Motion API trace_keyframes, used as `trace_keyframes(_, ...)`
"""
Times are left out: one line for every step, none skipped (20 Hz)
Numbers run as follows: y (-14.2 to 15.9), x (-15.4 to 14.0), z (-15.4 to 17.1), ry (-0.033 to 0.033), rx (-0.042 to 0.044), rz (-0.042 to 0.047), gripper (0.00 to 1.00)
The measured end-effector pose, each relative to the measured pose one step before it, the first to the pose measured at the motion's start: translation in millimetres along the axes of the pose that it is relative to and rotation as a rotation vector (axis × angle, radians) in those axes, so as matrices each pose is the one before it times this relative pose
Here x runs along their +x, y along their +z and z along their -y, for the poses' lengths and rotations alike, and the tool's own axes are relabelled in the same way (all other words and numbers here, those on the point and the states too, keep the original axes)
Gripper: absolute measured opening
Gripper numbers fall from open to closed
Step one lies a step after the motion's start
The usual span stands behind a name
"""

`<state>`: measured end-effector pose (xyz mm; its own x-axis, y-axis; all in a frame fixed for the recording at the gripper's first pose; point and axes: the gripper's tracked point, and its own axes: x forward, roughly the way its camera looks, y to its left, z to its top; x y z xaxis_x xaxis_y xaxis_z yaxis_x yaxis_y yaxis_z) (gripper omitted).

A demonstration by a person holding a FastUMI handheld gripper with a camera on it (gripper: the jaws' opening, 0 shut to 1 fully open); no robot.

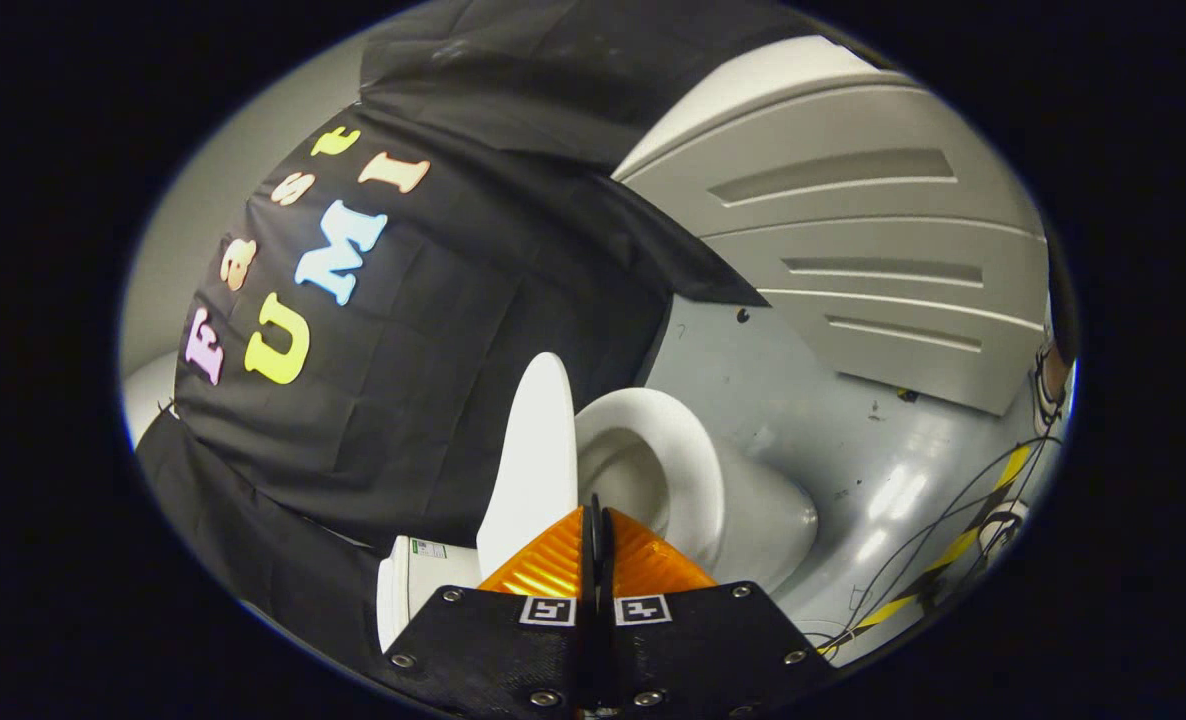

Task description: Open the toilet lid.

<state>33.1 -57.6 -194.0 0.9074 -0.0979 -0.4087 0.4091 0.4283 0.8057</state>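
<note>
The white toilet (753, 520) stands on the grey floor, seen with the view rolled sideways. Its lid (538, 460) is raised, standing up against the tank (418, 585) and clear of the bowl's seat ring (688, 470). The bowl's opening (623, 470) is exposed. My gripper (596, 520) is just in front of the bowl, beside the lid's lower part. Its two fingers are pressed together with nothing between them, and they do not touch the lid.
The black cloth wall (403, 350) hangs behind the tank. A grey panelled wall (853, 260) stands on the far side of the grey floor (833, 440). Loose cables (963, 530) and yellow-black tape (953, 555) lie on the floor past the bowl.
</note>
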Motion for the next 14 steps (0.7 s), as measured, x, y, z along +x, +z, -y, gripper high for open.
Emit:
trace_keyframes(3.90,-5.27,-12.94,0.00046,-0.02403,0.01255,0.00)
trace_keyframes(4.49,-3.93,-12.02,0.00379,-0.01631,0.01087,0.00)
trace_keyframes(2.91,-7.69,-13.23,0.01040,-0.00939,0.01585,0.00)
trace_keyframes(2.10,-3.78,-11.71,0.01489,-0.00170,0.01509,0.00)
trace_keyframes(1.80,-5.19,-11.45,0.01971,0.01125,0.01990,0.00)
trace_keyframes(0.90,-3.50,-9.53,0.01556,0.01977,0.01149,0.00)
trace_keyframes(-0.13,-1.77,-8.62,0.01143,0.01680,0.01223,0.00)
trace_keyframes(-1.11,-0.71,-3.99,0.00643,0.00307,0.00826,0.00)
trace_keyframes(-3.06,1.05,-1.57,-0.01425,-0.02750,-0.00138,0.00)
trace_keyframes(-1.94,3.51,0.06,-0.02340,-0.07745,-0.00431,0.00)
trace_keyframes(-4.52,-1.65,2.46,-0.01955,-0.09427,-0.01358,0.00)
trace_keyframes(0.56,-0.44,-1.72,-0.00792,-0.07578,-0.00503,0.00)
trace_keyframes(1.99,-1.51,-4.98,-0.00301,-0.05212,-0.00221,0.00)
trace_keyframes(5.63,-0.24,-3.80,-0.00001,-0.03020,0.00076,0.00)
